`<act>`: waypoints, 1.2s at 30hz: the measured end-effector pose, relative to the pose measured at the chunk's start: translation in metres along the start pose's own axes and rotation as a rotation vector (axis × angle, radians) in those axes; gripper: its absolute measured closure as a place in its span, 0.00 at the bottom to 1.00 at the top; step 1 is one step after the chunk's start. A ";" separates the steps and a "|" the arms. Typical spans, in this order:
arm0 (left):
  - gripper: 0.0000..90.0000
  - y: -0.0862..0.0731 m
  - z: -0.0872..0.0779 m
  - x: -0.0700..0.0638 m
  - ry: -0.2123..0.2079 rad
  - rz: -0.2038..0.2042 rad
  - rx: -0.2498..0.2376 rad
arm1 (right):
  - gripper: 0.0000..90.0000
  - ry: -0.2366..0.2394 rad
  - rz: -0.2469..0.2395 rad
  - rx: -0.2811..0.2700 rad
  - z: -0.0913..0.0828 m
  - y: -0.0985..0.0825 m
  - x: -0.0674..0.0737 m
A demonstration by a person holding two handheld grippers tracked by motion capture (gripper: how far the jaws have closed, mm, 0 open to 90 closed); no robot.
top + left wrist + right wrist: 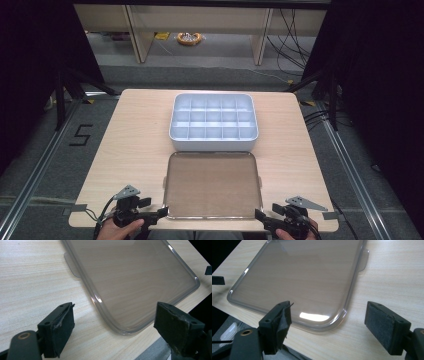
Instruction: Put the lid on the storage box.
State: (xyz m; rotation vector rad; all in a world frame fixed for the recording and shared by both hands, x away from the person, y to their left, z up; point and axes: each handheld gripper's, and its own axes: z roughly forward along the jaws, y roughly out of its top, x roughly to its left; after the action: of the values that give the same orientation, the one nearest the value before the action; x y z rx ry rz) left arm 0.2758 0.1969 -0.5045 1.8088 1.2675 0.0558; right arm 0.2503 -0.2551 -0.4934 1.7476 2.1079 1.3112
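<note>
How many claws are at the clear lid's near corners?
2, both open and empty: the left claw at the clear lid's near-left corner, the right claw at its near-right corner. None looks hidden.

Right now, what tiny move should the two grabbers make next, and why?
Probably slide both grippers inward to the near corners of the clear lid. The left gripper and right gripper are open, each beside a corner, touching nothing, and the divided box behind sits uncovered.

pale wood counter (135,140) (rounded corners). white divided box (214,121) at far middle, compartments bare. grey floor beyond with yellow coil (189,38), black cables (292,40), wooden legs (136,32). black "5" mark (80,135) left on floor.
</note>
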 end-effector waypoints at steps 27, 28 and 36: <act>0.26 0.006 0.005 -0.009 -0.009 -0.023 -0.032 | 0.27 -0.001 0.015 -0.029 0.014 0.012 -0.010; 0.28 0.008 0.008 -0.009 -0.009 -0.018 -0.017 | 0.28 -0.020 0.006 -0.029 0.015 0.014 -0.012; 0.38 0.019 0.019 0.002 0.018 -0.050 0.000 | 0.29 -0.005 0.036 -0.014 0.031 0.025 -0.020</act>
State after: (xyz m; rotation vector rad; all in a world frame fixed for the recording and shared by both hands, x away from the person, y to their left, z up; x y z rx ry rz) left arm 0.3000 0.1853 -0.5038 1.7796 1.3251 0.0444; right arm 0.2935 -0.2555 -0.5047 1.7896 2.0693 1.3258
